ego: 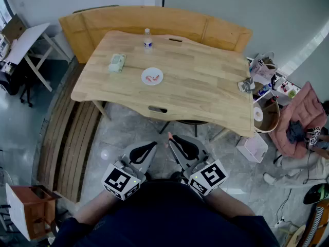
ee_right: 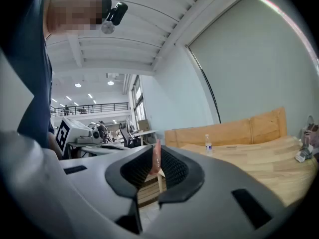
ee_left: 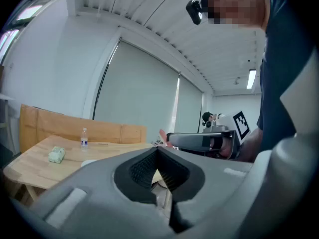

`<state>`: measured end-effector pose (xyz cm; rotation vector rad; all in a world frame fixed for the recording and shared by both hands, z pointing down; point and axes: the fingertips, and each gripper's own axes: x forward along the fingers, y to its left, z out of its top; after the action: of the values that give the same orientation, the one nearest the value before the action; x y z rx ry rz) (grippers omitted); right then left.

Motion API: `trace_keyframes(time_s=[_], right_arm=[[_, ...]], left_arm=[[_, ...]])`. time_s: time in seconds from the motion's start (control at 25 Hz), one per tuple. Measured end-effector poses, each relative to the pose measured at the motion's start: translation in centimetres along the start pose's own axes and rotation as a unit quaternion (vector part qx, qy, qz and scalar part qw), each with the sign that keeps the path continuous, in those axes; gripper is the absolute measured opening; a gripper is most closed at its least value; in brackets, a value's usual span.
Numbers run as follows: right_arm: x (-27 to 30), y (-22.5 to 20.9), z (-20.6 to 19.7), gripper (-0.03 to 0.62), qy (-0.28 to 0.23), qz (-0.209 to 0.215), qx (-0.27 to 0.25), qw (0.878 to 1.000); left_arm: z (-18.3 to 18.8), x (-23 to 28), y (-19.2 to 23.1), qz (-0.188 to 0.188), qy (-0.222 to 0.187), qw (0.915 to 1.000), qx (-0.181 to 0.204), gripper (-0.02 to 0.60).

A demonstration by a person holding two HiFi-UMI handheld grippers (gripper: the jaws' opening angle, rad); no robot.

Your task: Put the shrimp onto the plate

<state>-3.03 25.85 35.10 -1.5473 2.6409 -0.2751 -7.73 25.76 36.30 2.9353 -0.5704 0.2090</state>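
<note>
Shrimp (ee_right: 155, 157) is clamped upright between the right gripper's (ego: 171, 136) jaws, clear only in the right gripper view; head view shows just a pink tip. Left gripper (ee_left: 157, 151) jaws are closed together, empty. The plate (ego: 144, 78) is well ahead of both grippers on the table (ego: 205, 91), with red pieces on it.

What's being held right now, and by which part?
The right gripper pinches a shrimp by its body, tip poking out; left gripper shut, empty.

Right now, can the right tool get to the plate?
Probably not yet. The right tool, shut on a shrimp, hangs over the floor short of the table, and the plate sits mid-table. Nothing stands between them, so a step forward should do it.
</note>
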Motion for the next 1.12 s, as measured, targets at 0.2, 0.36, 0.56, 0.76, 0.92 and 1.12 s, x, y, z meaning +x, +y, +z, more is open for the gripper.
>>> trace_keyframes(time_s=[0.2,0.36,0.56,0.76,0.92,1.12], right_arm=[[-0.1,0.1,-0.1,0.060,0.000,0.000,0.000,1.000],[-0.3,0.0,-0.1,0.060,0.001,-0.001,-0.001,1.000],[-0.3,-0.3,0.0,0.060,0.001,0.003,0.005,1.000],[-0.4,-0.8,-0.1,0.060,0.001,0.002,0.004,1.000],[-0.7,-1.6,-0.1,0.060,0.000,0.007,0.005,1.000],[-1.2,-2.7,0.1,0.060,-0.001,0.018,0.008,1.000]], left_arm=[[0.0,0.1,-0.3,-0.001,-0.002,1.0000,0.001,0.005],[-0.1,0.2,-0.5,-0.003,0.000,1.0000,0.001,0.005],[-0.1,0.5,-0.5,-0.003,0.002,1.0000,-0.001,0.005],[-0.4,0.7,-0.6,0.003,0.005,1.0000,-0.002,0.005],[-0.5,1.2,-0.9,0.012,0.005,0.9999,-0.004,0.005],[-0.6,2.0,-1.4,0.026,0.009,0.9996,-0.007,0.005]])
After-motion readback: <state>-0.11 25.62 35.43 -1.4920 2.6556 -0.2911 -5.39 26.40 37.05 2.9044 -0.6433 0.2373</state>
